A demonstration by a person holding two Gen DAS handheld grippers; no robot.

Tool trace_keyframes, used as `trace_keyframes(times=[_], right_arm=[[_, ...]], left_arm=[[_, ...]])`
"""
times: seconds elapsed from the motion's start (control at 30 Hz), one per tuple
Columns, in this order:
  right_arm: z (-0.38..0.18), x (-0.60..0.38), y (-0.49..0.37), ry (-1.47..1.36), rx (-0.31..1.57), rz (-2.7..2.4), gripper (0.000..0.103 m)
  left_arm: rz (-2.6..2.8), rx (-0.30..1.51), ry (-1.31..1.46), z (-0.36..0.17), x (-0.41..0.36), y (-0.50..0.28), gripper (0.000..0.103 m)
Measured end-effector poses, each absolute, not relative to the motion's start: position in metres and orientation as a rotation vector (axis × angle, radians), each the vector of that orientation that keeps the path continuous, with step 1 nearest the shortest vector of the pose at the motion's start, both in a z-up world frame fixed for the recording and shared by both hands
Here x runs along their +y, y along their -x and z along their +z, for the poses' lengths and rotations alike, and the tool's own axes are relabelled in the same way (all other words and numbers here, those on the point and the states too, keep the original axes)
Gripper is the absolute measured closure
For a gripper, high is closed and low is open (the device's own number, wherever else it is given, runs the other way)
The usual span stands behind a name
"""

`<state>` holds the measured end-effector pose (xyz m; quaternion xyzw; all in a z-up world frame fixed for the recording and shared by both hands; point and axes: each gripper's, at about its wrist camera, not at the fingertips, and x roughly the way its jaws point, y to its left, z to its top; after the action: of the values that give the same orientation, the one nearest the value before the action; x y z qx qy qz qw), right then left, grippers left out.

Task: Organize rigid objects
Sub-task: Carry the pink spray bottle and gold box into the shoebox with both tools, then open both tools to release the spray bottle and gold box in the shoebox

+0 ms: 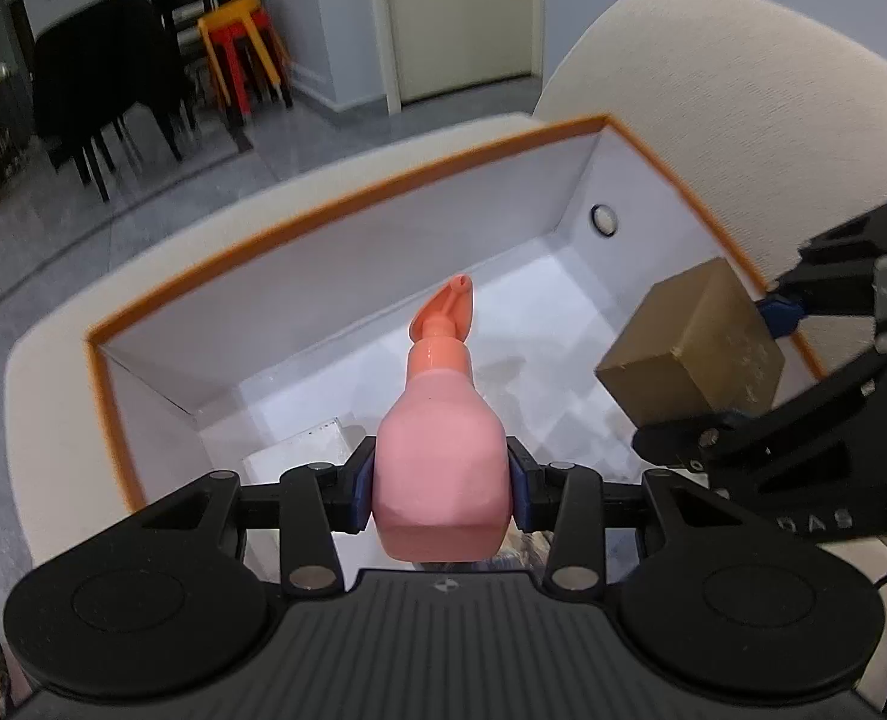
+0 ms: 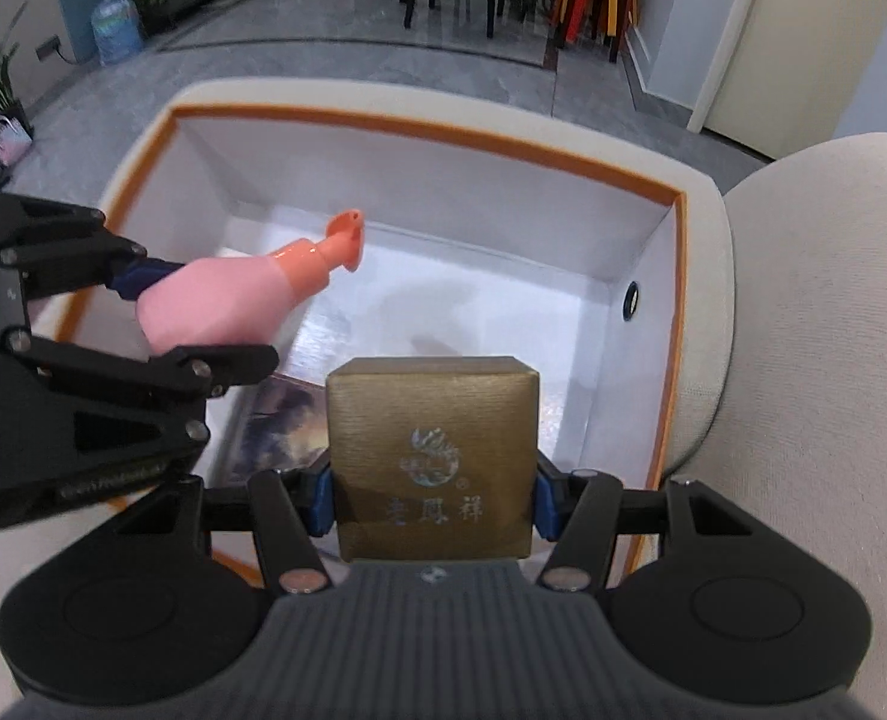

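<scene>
My left gripper (image 1: 441, 483) is shut on a pink pump bottle (image 1: 440, 444), held above the near left part of a white box with an orange rim (image 1: 347, 198). The bottle's orange nozzle points into the box. My right gripper (image 2: 433, 501) is shut on a gold cube box (image 2: 431, 450) with a printed emblem, held above the box's near right edge (image 2: 671, 324). In the right wrist view the pink bottle (image 2: 221, 303) and the left gripper show at the left. In the left wrist view the gold box (image 1: 692, 348) shows at the right.
The white box sits on a beige cushioned seat (image 2: 815, 360) with a backrest (image 1: 743, 120). A flat white item (image 1: 299, 450) and a dark printed flat item (image 2: 281, 426) lie in the box. Stools (image 1: 242, 54), dark chairs (image 1: 107, 78) and grey floor lie beyond.
</scene>
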<state>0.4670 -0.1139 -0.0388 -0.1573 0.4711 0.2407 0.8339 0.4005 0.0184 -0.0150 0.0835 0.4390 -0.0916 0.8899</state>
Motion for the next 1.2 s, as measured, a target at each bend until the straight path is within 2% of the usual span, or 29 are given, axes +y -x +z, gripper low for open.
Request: trace_keyframes(times=[0.5, 1.07, 1.2], right_arm=[[-0.075, -0.104, -0.498, 0.360, 1.075, 0.490, 0.045], [-0.095, -0.091, -0.515, 0.346, 1.193, 0.483, 0.045], [-0.099, -0.088, -0.520, 0.350, 1.205, 0.483, 0.045]], left_arm=[[-0.274, 0.936, -0.408, -0.043, 0.004, -0.428, 0.055], [-0.261, 0.971, -0.414, -0.063, 0.001, -0.444, 0.055], [-0.248, 0.957, -0.430, -0.062, 0.000, -0.442, 0.051]])
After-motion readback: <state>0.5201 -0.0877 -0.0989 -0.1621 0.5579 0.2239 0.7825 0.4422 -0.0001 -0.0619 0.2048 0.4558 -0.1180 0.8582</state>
